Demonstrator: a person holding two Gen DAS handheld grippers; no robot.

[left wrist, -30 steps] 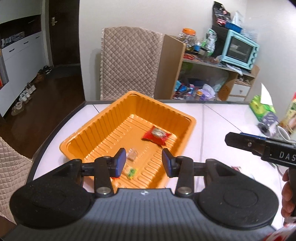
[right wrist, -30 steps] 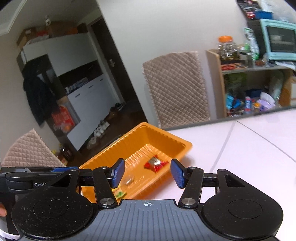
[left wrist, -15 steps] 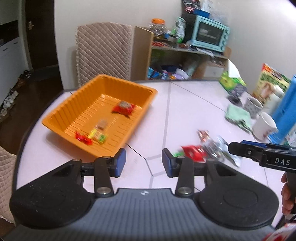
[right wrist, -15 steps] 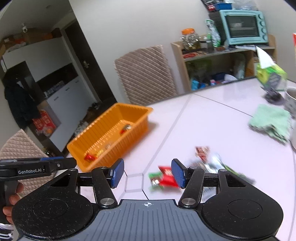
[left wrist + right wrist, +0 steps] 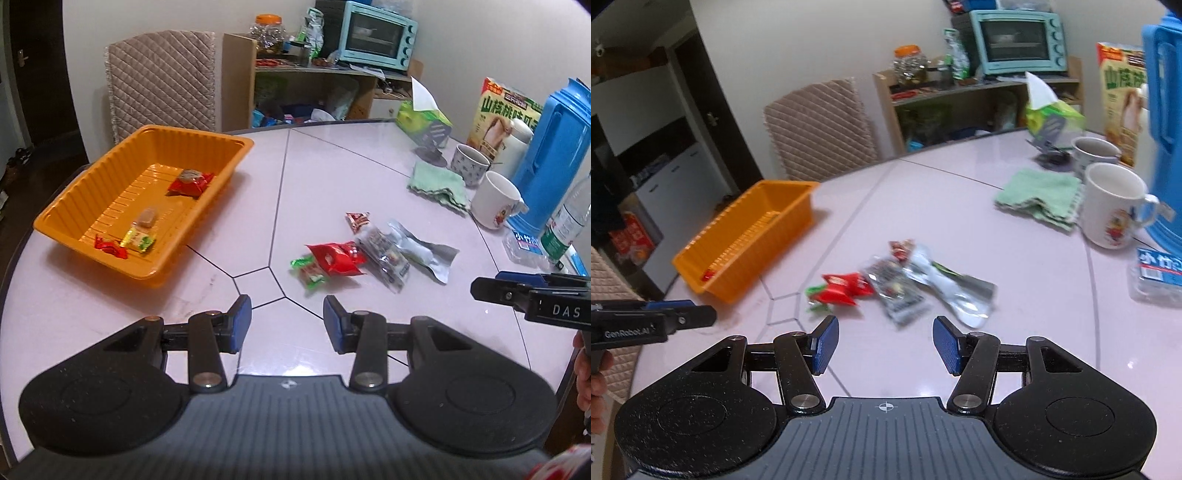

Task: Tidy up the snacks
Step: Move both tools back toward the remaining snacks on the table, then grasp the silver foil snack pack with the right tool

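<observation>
An orange tray (image 5: 92, 177) (image 5: 783, 218) sits at the table's left and holds several small wrapped snacks, among them a red packet (image 5: 190, 182). A loose pile of snacks lies mid-table: a red packet (image 5: 334, 258) (image 5: 842, 288), a green-ended candy (image 5: 310, 273), a clear printed packet (image 5: 384, 254) (image 5: 895, 291), a silver pouch (image 5: 421, 251) (image 5: 953, 291) and a small red packet (image 5: 357, 220). My left gripper (image 5: 287, 323) is open and empty, above the table just in front of the pile. My right gripper (image 5: 884, 345) is open and empty, also just in front of the pile.
At the right stand two mugs (image 5: 495, 201), a green cloth (image 5: 437, 184), a blue jug (image 5: 550, 140), a snack box (image 5: 506, 110), a tissue box (image 5: 424, 118), a water bottle (image 5: 569, 221) and a small plastic pack (image 5: 1156, 277). A quilted chair (image 5: 162, 77) and cluttered shelf stand behind the table.
Both grippers have swung right and back, away from the orange tray, and now face the loose snack pile mid-table. Both stay open and empty.
</observation>
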